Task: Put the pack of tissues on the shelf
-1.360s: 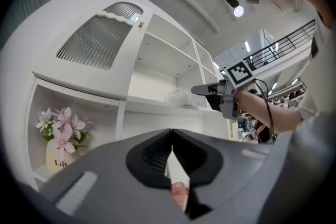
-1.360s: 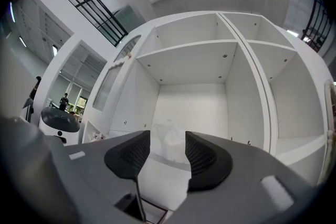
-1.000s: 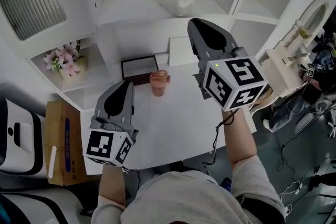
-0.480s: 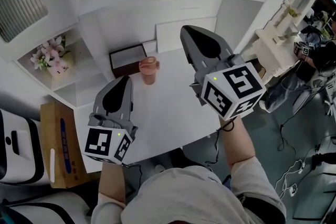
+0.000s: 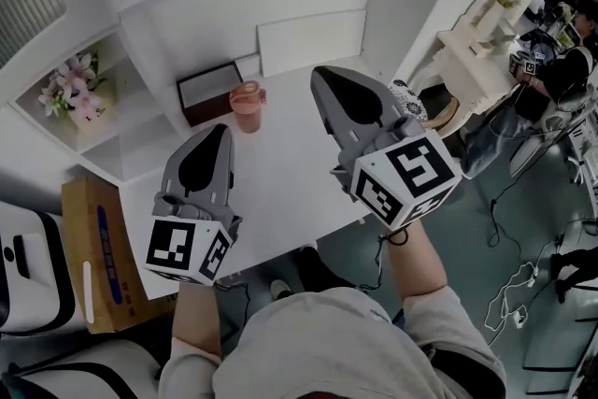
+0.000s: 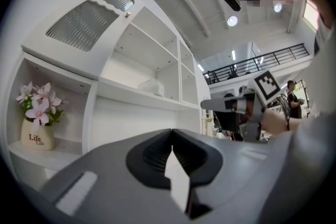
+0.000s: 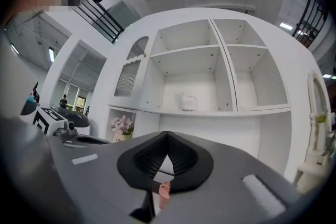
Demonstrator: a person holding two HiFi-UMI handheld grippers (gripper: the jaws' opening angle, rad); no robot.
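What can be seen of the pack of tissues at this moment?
The pack of tissues is a small, whitish, soft-looking bundle, apparently in crinkly wrap; no print can be made out. It sits on the white shelf, on the lower board of the wider left compartment, about mid-width, above the table. It rests only on that board, and nothing else touches it.

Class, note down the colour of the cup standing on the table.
Salmon pink. The cup shows best in the head view.
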